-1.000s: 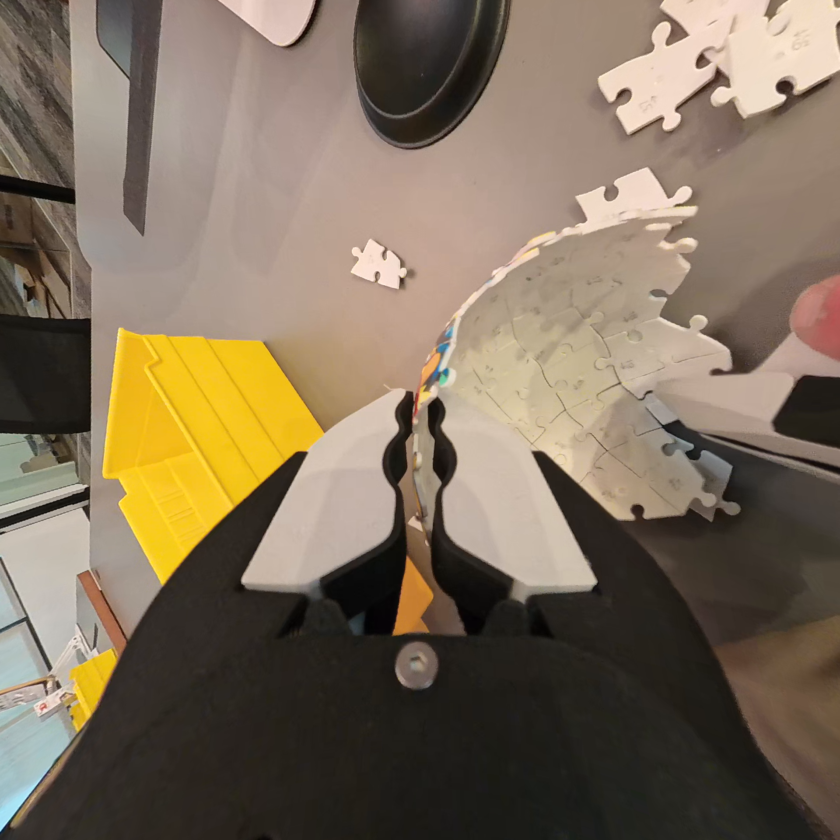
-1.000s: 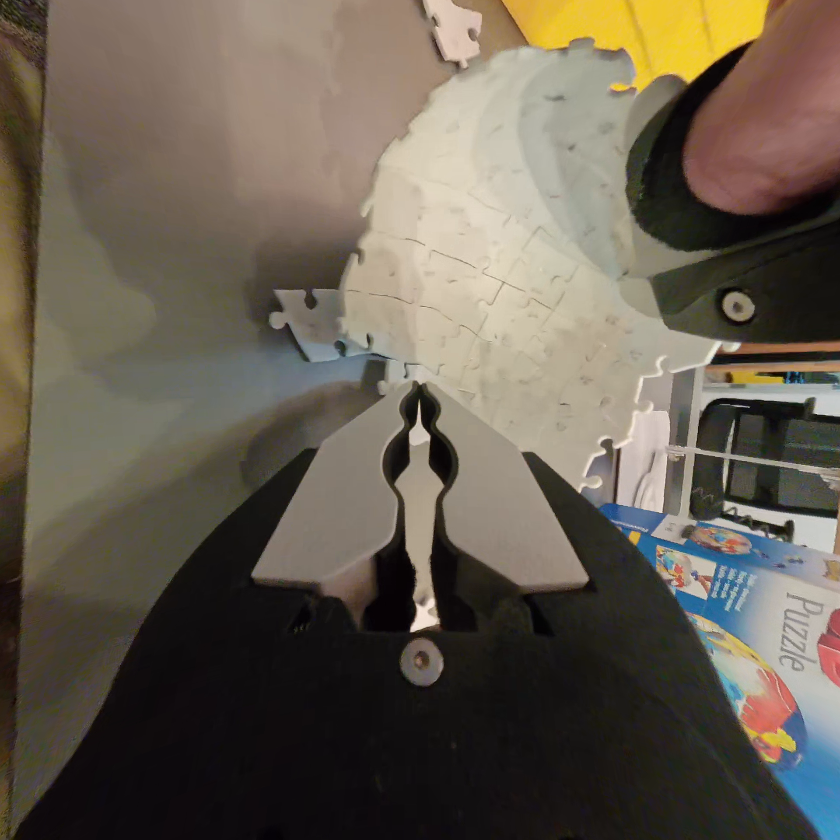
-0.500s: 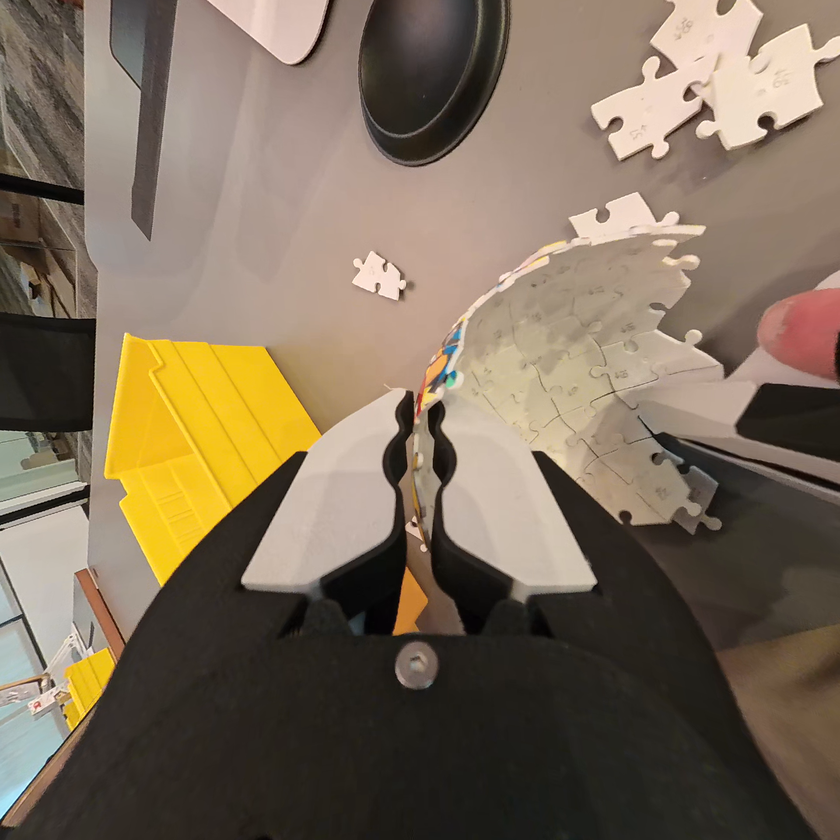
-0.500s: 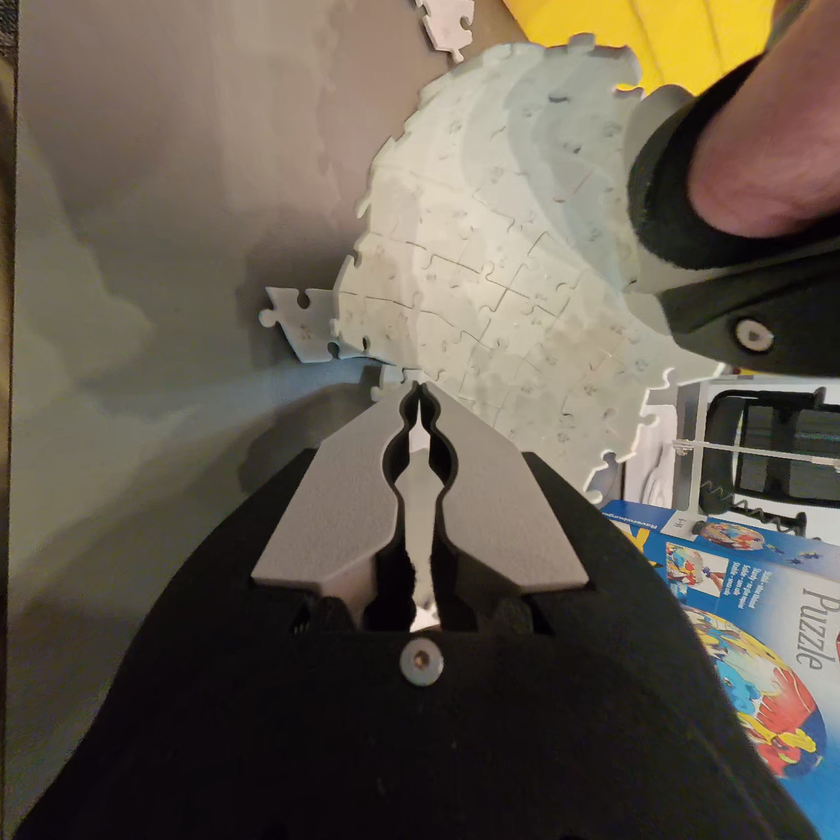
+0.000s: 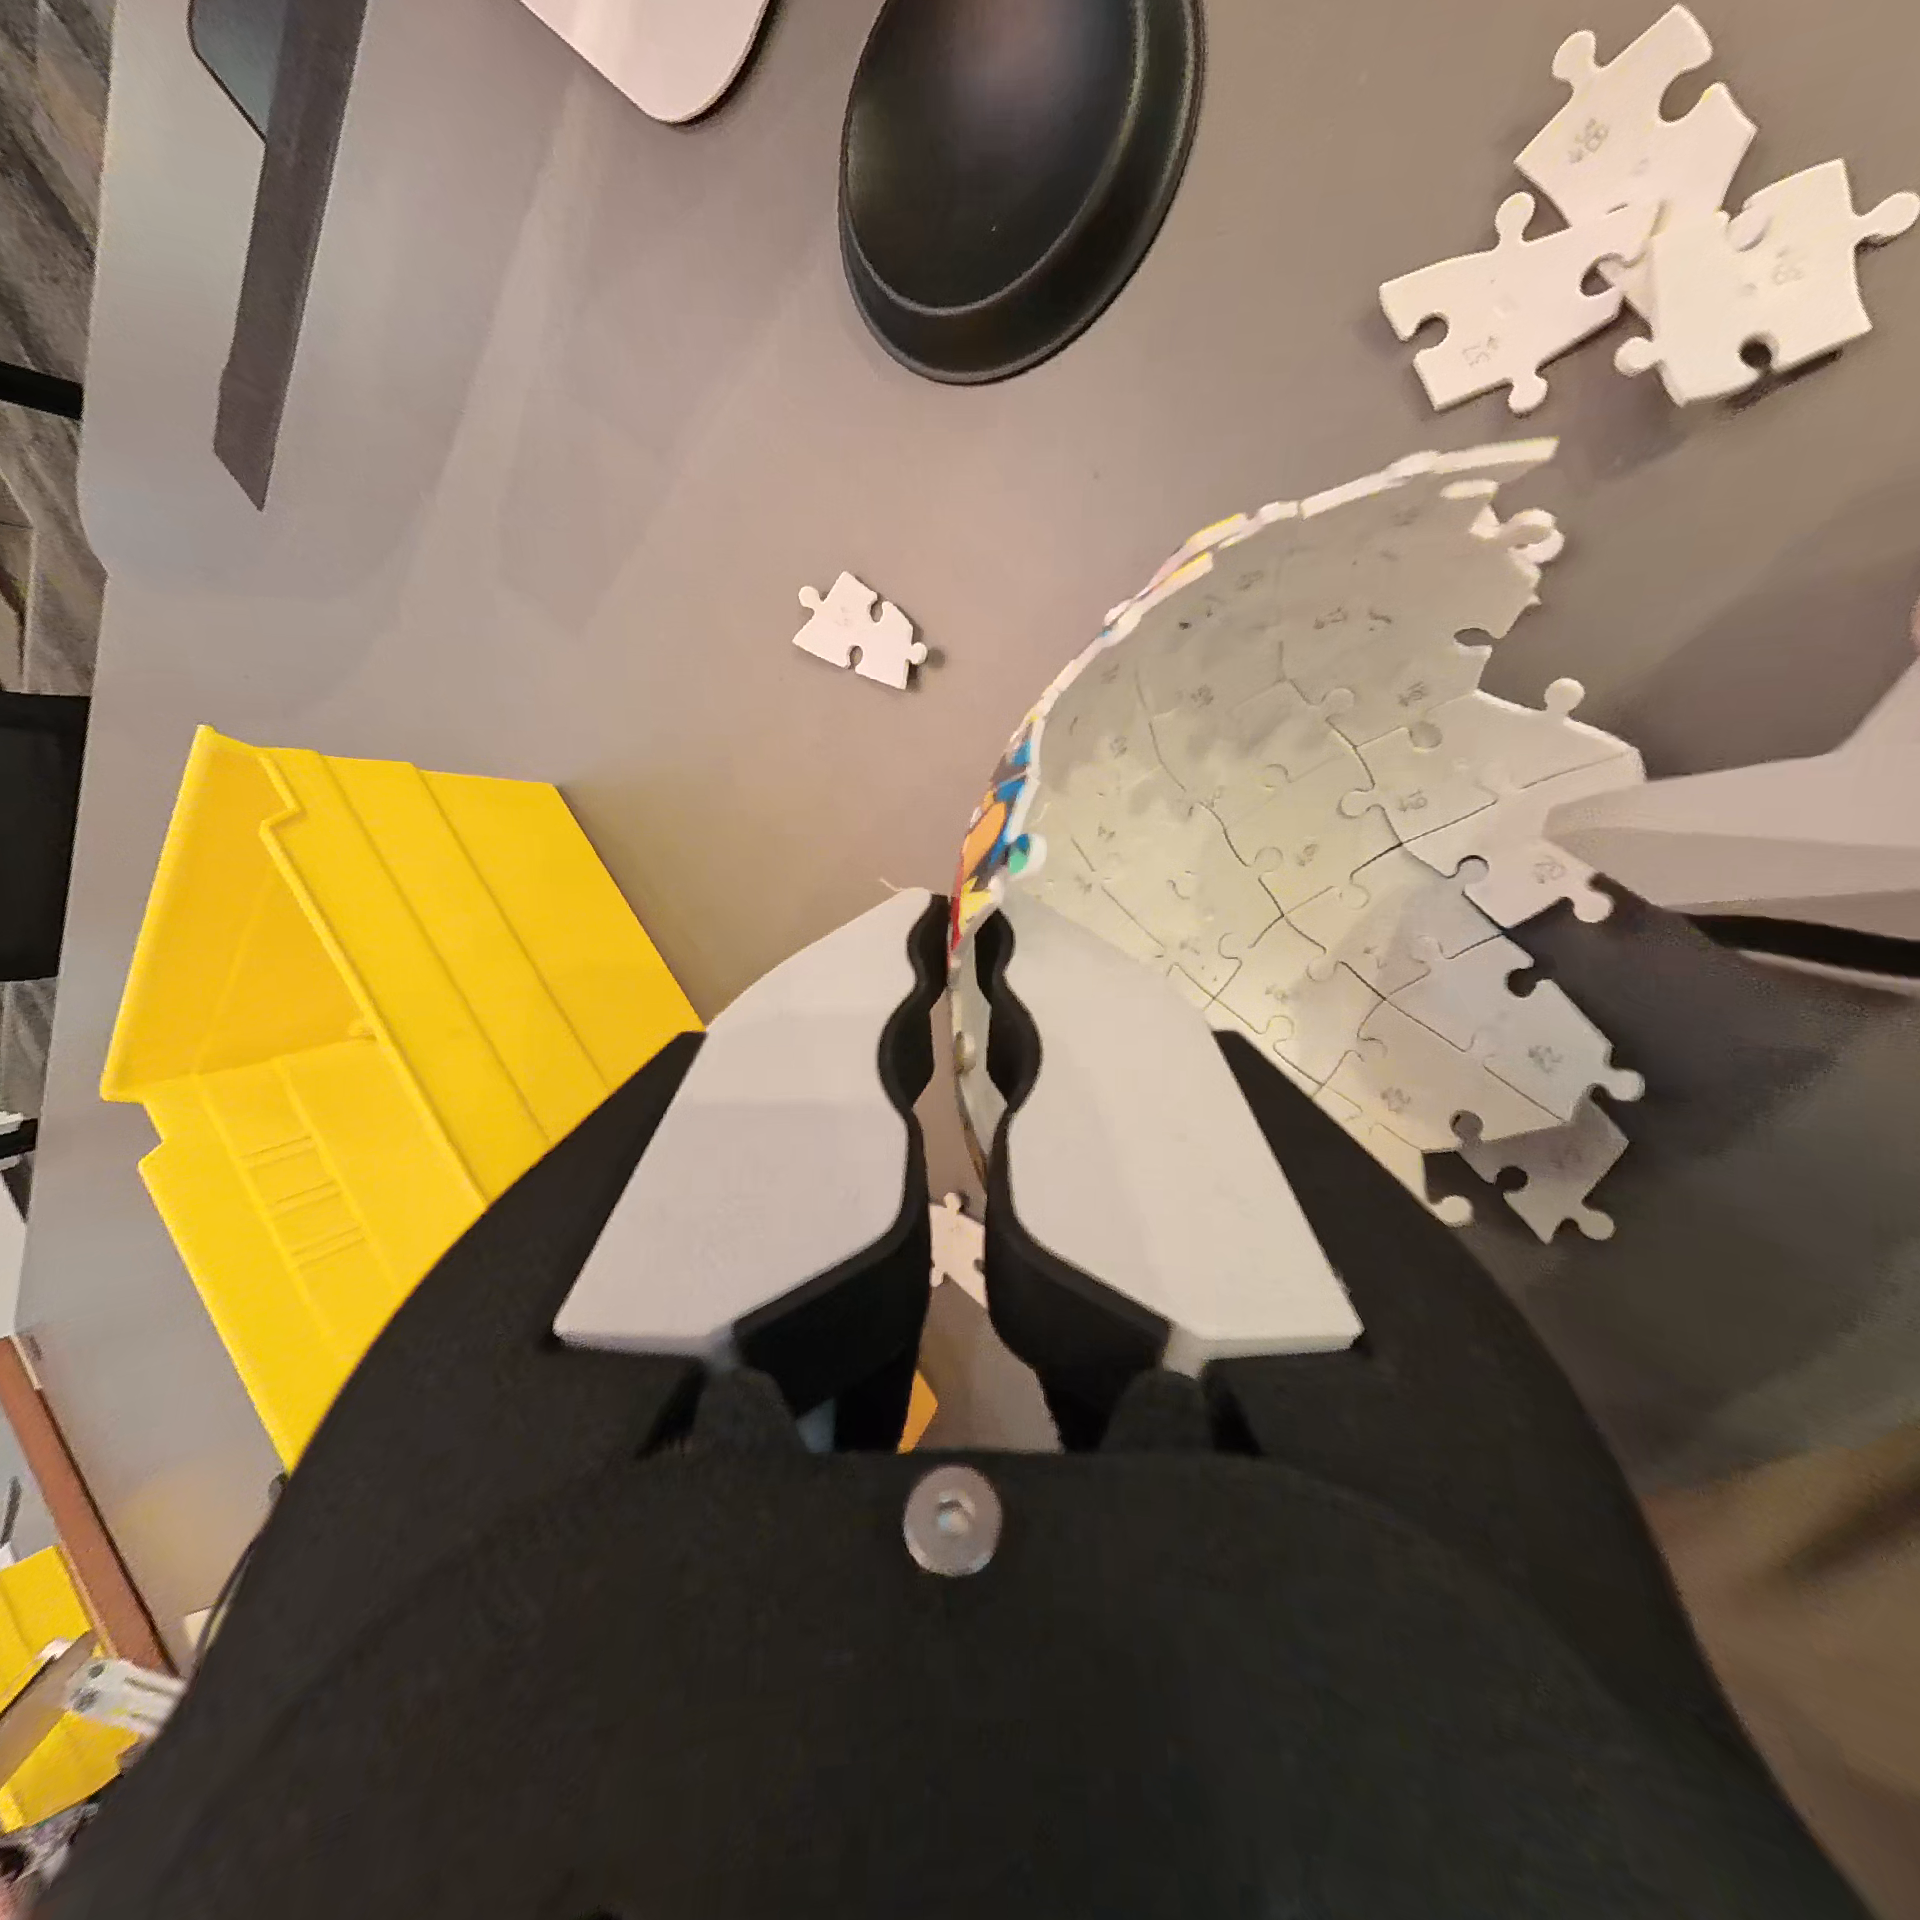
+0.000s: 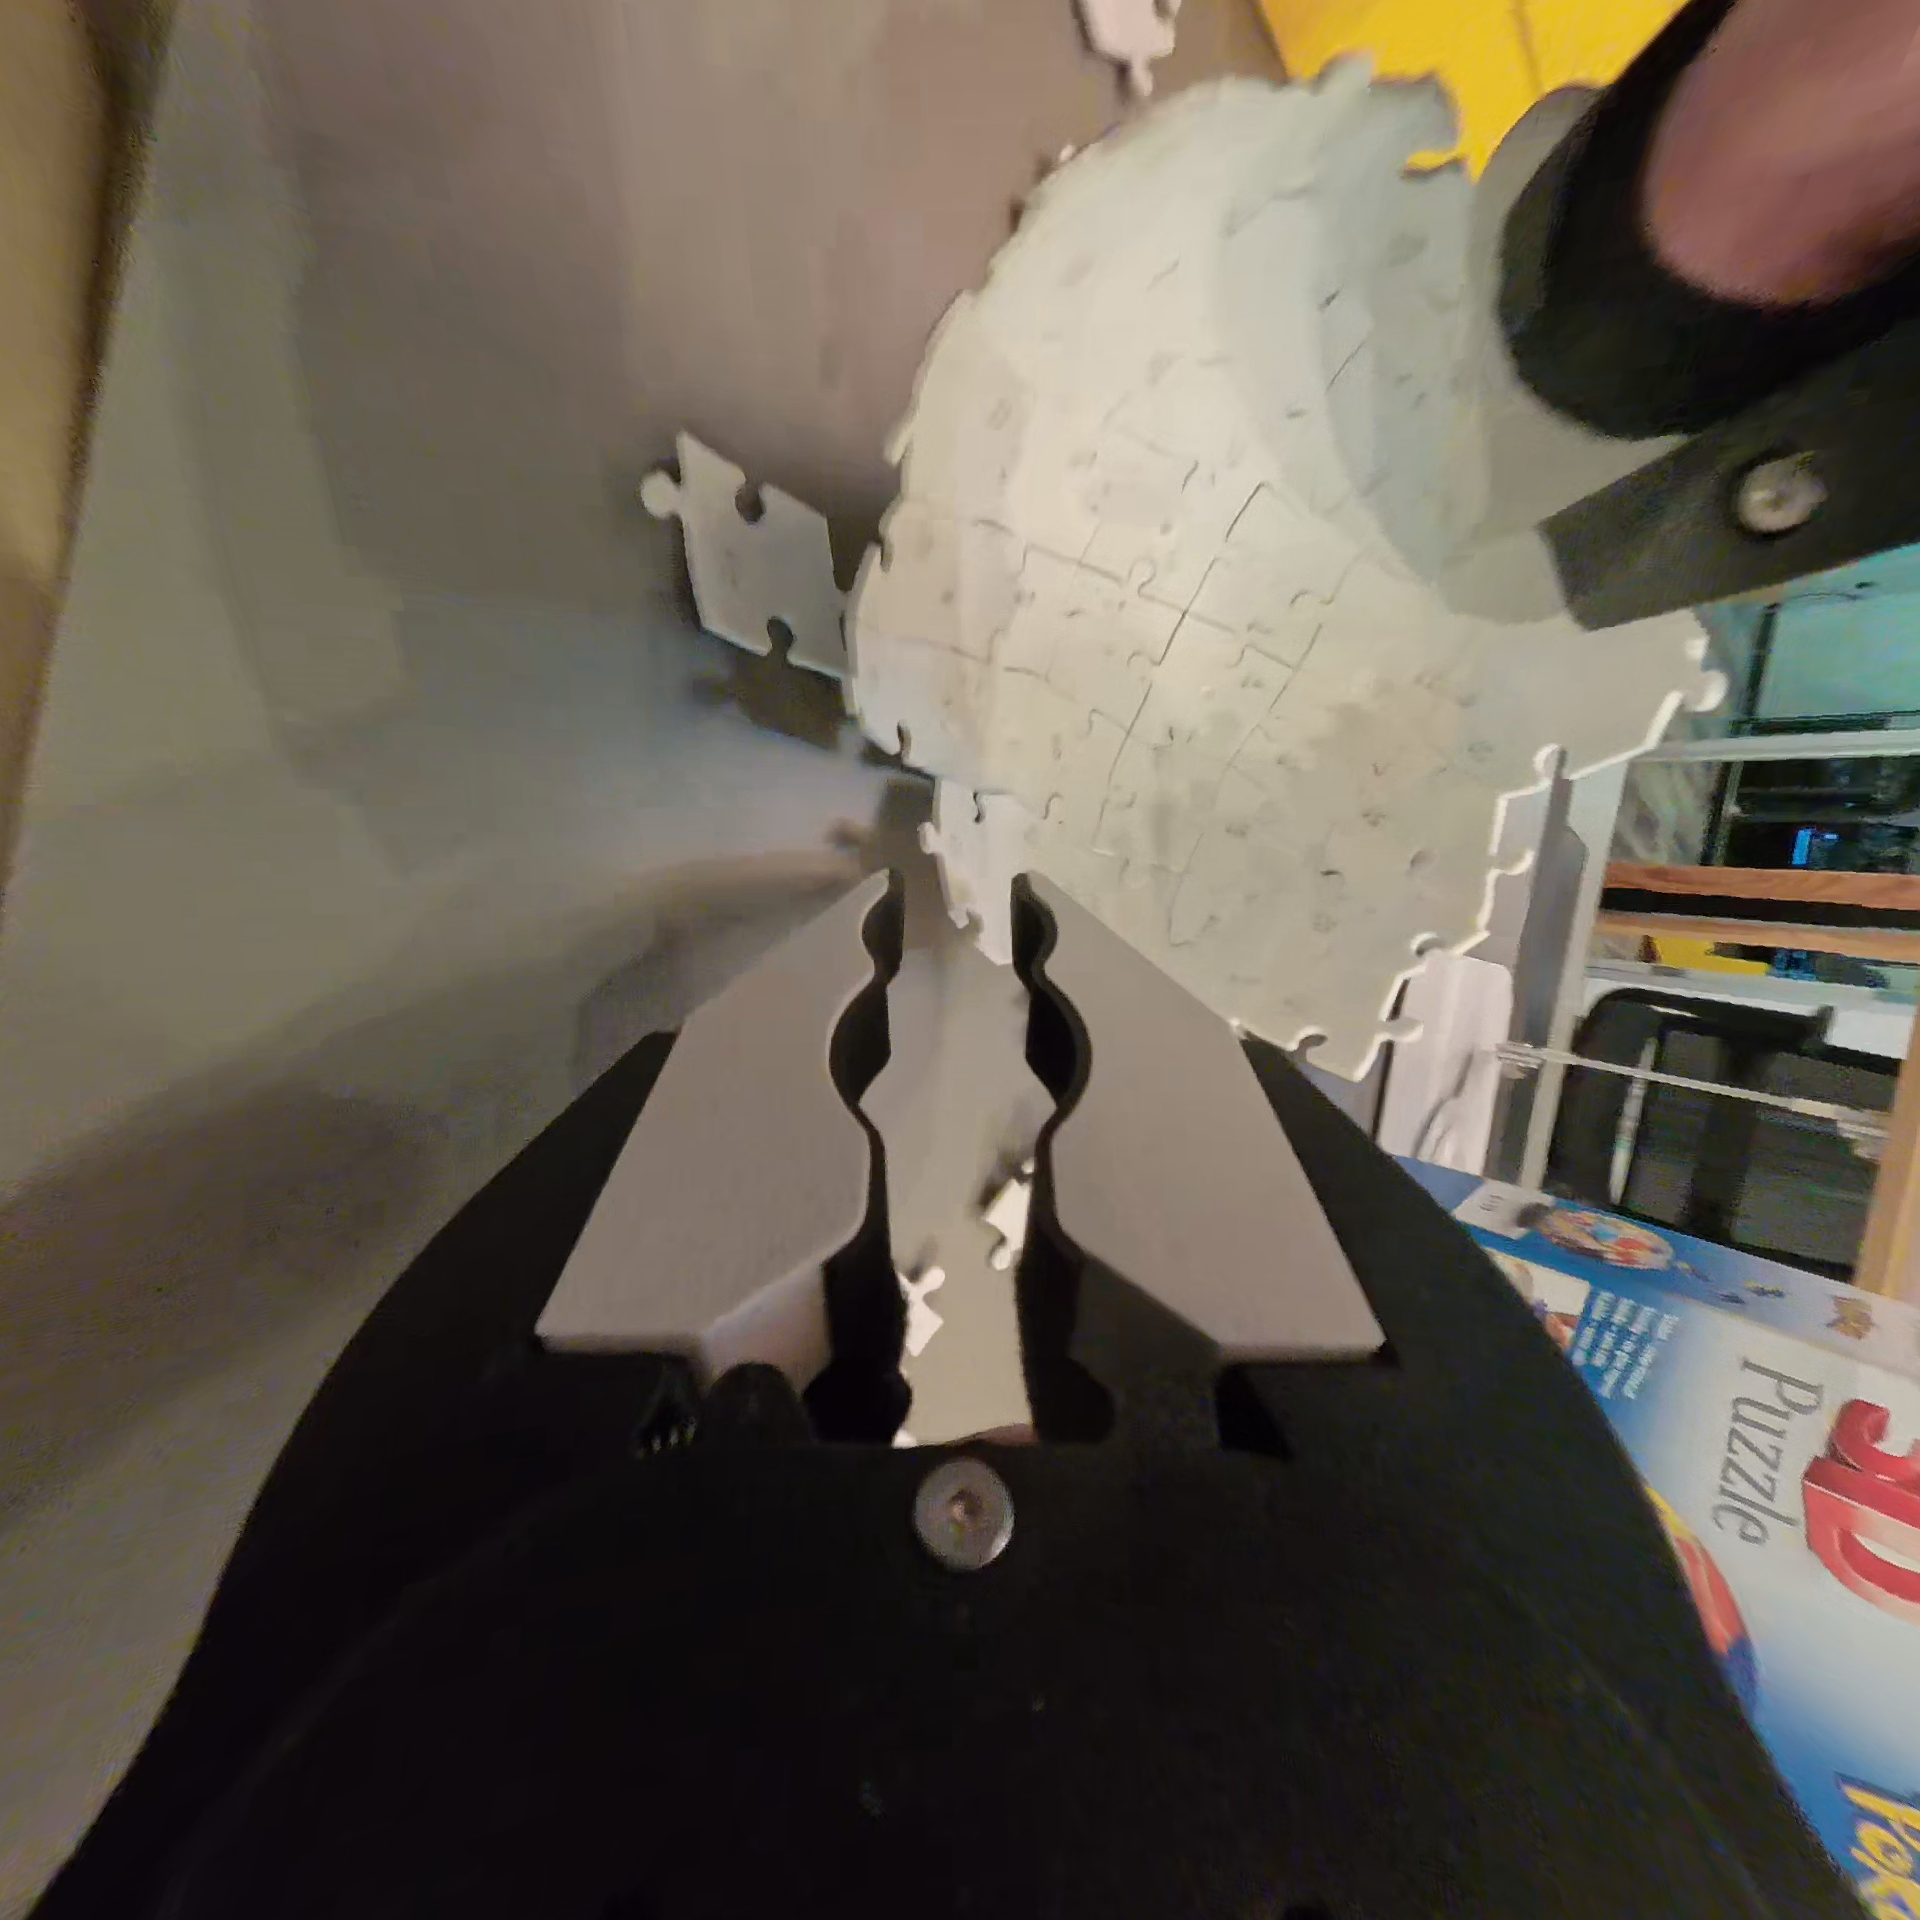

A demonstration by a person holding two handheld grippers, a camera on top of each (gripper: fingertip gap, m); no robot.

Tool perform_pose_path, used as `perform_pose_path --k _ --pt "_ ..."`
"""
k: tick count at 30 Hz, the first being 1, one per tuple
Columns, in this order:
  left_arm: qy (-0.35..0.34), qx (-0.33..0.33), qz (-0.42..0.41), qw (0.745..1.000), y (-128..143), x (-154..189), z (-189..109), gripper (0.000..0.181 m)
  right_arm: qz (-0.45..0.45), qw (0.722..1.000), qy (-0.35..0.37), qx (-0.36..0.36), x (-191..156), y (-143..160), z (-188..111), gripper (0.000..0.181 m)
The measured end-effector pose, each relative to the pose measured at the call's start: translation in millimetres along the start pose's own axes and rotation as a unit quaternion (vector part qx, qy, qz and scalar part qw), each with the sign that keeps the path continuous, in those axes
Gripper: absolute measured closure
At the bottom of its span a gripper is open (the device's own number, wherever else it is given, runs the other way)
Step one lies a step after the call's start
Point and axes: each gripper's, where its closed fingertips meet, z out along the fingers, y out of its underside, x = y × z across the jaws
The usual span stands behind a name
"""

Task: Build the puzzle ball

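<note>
The left tool [image 5: 964,914] pinches the rim of the half-built puzzle ball shell [image 5: 1309,831], held above the grey tabletop [image 5: 623,520]. The right tool [image 6: 951,883] stands narrowly parted at the shell's lower edge [image 6: 1195,644], around a piece's tab. Only the right view shows the puzzle box [image 6: 1704,1455]; the left shows a yellow bin [image 5: 364,997] and loose pieces [image 5: 1600,239].

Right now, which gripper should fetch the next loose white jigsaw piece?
Right, probably. The left gripper is shut on the rim of the half-built curved white puzzle shell, holding it; the right gripper has open jaws, free for a flat white jigsaw piece.
</note>
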Motion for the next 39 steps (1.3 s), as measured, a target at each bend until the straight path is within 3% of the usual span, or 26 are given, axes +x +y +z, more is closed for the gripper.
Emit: perform_pose_path --k 10,25,30,39 --pt "0.025 0.009 -0.025 0.999 2.0 -2.0 5.0 0.177 -0.054 0.996 0.07 0.002 6.5 -0.6 18.3 0.176" --pt "0.039 0.015 -0.044 0.998 3.9 -3.3 7.4 0.177 -0.099 0.992 0.078 -0.004 7.7 -0.8 18.9 0.177" --pt "0.047 0.016 -0.052 0.997 6.1 -4.7 9.2 0.177 -0.107 0.99 0.088 -0.004 9.6 -2.6 18.8 0.168" --pt "0.057 0.017 -0.063 0.996 8.0 -7.8 11.8 0.177 -0.143 0.986 0.086 -0.009 13.1 -2.5 23.1 0.179"
